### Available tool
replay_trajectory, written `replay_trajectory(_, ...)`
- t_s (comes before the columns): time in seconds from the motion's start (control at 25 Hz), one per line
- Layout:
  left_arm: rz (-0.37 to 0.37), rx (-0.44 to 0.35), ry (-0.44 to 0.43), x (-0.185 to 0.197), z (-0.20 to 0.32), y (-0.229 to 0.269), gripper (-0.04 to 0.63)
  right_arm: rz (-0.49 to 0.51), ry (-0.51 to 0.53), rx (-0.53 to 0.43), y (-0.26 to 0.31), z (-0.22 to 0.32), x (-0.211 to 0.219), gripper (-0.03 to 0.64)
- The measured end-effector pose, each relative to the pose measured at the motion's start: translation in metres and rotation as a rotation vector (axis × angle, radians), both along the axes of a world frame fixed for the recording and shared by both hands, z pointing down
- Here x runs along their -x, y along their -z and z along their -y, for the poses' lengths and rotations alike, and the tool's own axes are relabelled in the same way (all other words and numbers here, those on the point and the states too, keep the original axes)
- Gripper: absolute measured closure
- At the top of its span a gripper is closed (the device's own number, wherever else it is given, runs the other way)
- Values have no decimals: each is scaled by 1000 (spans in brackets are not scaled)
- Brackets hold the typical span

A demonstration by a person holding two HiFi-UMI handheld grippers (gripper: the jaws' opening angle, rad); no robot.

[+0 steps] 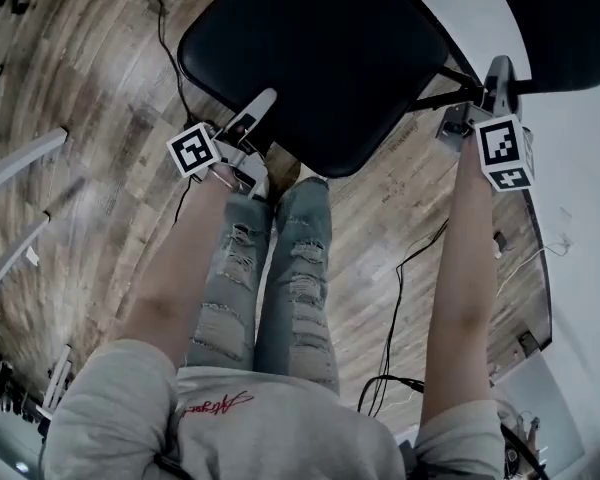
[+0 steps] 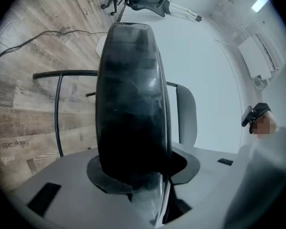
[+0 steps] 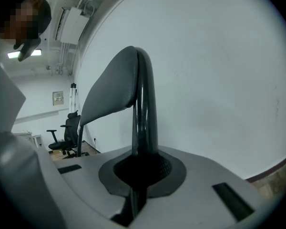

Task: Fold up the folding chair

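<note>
Left claw (image 1: 268, 100): part-open, jaws clamped across the padded front edge of the seat (image 1: 300, 78), at 11 o'clock in the head view. Right claw (image 1: 492, 76): narrow, jaws pinched tight on the black frame tube (image 3: 144, 109) beside the grey backrest (image 3: 109, 87), at 2 o'clock.

Folding chair (image 1: 360, 28): at 12 o'clock, seat down and facing up. By the look of it the fold is not yet made.

Hazards, judged:
- The seat edge is soft and rounded, so the left grip may slide off as the seat swings up.
- The smooth round tube may twist in the right jaws.
- With either hold lost, the chair could tip toward the wall (image 1: 590, 218).

Surroundings:
- Person's legs (image 1: 280, 258), at 6 o'clock, just beside the seat's front edge and in the way of any pull toward the body.
- Cable (image 1: 395, 308) on the wood floor (image 1: 80, 88), at 5 o'clock. It may snag a chair foot.
- Office chair (image 3: 62, 135), well apart.
</note>
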State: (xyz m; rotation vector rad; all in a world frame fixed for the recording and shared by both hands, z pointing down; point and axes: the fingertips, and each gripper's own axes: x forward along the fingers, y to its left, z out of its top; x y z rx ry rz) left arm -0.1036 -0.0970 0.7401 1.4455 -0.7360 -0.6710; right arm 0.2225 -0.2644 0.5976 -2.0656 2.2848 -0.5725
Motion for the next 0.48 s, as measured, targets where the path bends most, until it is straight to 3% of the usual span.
replay_trajectory(0.16,23,40,59,-14,30,50,414,-20,54,-44,26,4,-4,601)
replay_trajectory(0.48,177,234,174,-31,72,100,419,-51,170,-120,59,4,-3,601)
